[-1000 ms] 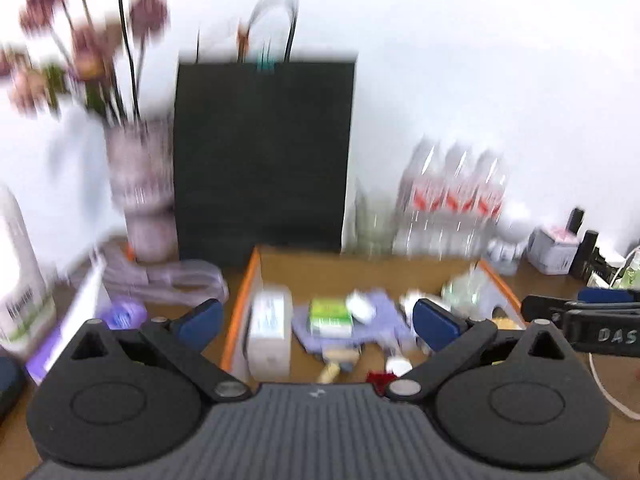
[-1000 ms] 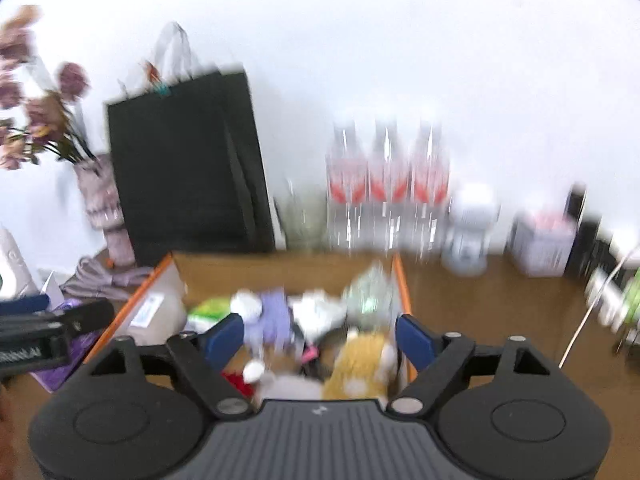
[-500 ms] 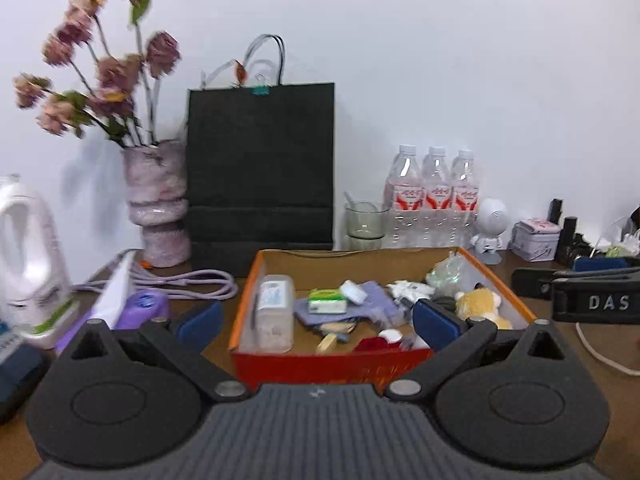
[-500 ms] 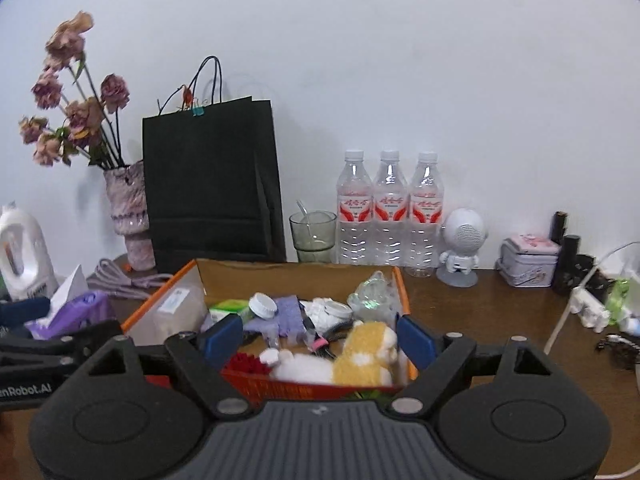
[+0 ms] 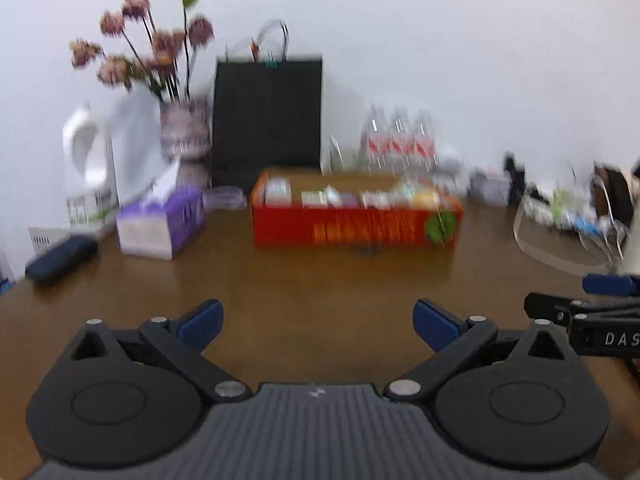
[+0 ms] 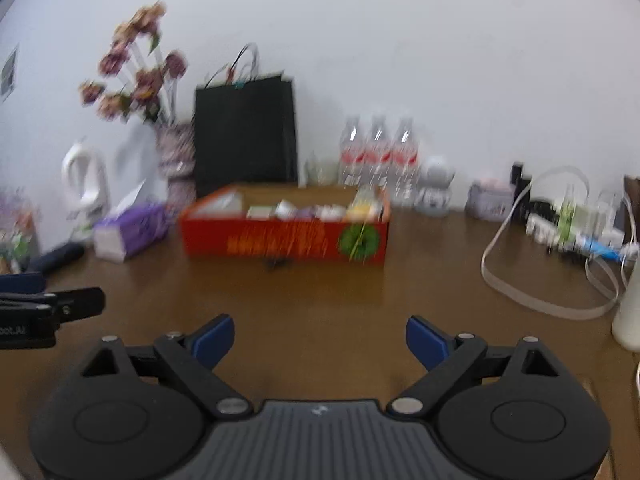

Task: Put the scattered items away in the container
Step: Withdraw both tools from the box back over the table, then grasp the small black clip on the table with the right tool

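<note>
A red and orange cardboard box stands on the brown table, well ahead of both grippers, with several small items piled inside: packets, a purple cloth, a yellow plush. A small dark object lies on the table just in front of the box. My left gripper hovers open over bare wood, nothing between its blue pads. My right gripper is open too, its jaws opening wider, with nothing between them. Each gripper shows at the edge of the other's view.
Behind the box stand a black paper bag, a vase of dried flowers, three water bottles and a glass. A purple tissue box, white jug and dark case sit left. Cables and a power strip lie right.
Both grippers have pulled back from over the box and sunk lower; the box now sits far ahead with a stretch of bare table between. The right jaws stand a little wider.
</note>
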`<state>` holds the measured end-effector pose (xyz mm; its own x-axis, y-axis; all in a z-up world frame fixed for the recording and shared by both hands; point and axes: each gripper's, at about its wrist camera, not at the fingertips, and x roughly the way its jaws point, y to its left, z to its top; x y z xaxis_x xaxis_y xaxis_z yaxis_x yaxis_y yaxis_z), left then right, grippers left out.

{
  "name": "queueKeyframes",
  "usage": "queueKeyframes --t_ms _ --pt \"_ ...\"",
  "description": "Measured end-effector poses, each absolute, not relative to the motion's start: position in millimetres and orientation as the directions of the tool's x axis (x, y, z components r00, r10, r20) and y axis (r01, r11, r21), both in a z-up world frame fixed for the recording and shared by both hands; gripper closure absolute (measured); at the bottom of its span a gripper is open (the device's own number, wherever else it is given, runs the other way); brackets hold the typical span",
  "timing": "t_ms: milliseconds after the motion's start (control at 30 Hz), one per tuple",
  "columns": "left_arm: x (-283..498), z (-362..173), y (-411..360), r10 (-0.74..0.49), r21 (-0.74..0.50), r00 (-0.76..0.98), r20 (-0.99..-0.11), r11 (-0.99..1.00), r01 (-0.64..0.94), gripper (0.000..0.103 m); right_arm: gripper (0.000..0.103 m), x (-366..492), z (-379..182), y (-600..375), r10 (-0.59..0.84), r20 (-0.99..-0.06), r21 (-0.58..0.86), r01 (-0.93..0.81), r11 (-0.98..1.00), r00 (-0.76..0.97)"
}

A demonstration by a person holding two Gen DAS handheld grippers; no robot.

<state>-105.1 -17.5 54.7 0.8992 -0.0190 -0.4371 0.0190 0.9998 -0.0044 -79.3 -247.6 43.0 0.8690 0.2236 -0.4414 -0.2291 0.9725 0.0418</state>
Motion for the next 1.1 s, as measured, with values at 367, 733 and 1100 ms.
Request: queueKeyframes --t_ms 367,733,1100 --pt "-54 36 3 0.033 -0.039 0.86 -0.509 0.997 -0.061 0.0 0.012 -26 31 -216 0.274 -0.498 0.085 -0.268 0.96 0.823" --pt "71 45 36 0.032 -0.031 0.878 -0.478 0.998 -0.053 0.0 0.044 161 5 -144 0.253 -0.611 0.124 -0.225 0.966 0.75" --pt "127 28 46 -0.059 -0.093 0.813 -0.579 0.996 0.007 0.0 0.089 176 -2 -121 0.185 -0.621 -0.007 -0.242 0.97 0.762"
